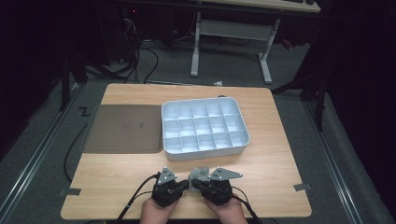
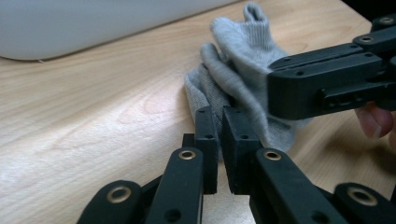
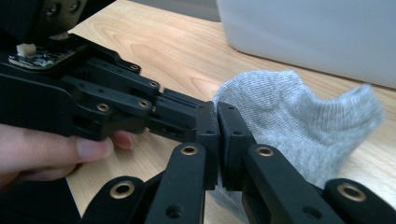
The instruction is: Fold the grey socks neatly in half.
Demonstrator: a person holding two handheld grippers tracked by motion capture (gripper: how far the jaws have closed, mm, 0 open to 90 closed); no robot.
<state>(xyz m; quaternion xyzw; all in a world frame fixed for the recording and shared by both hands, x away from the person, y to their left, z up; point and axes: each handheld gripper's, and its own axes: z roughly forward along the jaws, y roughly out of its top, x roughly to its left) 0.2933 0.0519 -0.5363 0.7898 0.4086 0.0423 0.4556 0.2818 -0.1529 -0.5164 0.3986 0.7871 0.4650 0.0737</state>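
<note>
A grey sock is held at the near edge of the wooden table, just in front of the white compartment tray. It is pinched by the left gripper and the right gripper, both jaw pairs narrowed onto the fabric.

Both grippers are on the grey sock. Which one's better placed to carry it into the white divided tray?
Right, marginally. Both the left gripper and right gripper are shut on the sock, but the tray extends further to the right gripper's side, so its path looks shorter.
</note>
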